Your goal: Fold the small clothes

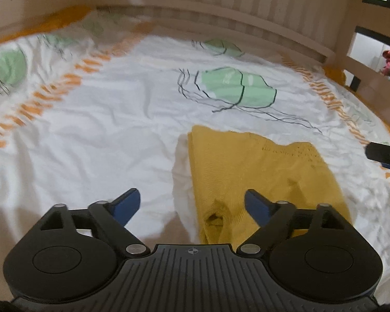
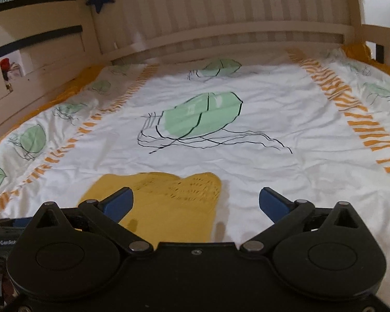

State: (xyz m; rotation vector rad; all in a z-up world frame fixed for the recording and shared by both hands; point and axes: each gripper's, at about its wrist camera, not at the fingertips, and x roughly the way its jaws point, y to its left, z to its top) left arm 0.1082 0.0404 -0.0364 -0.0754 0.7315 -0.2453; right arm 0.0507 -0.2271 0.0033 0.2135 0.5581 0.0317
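2 grippers open, holding nothing | yellow garment [image 1: 249,171] lies just ahead between left gripper [image 1: 192,205] fingers, long axis running away | right gripper [image 2: 196,204] has it ahead-left | left nearer

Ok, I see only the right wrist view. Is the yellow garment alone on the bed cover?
Observer: No, a white cloth lies along the left side of the yellow garment.
Operator: Is the left hand-held gripper holding something?
Observer: No, the left hand-held gripper is open, over the garment's near end.
Operator: What is at that near end?
Observer: A small opening, maybe a sleeve.
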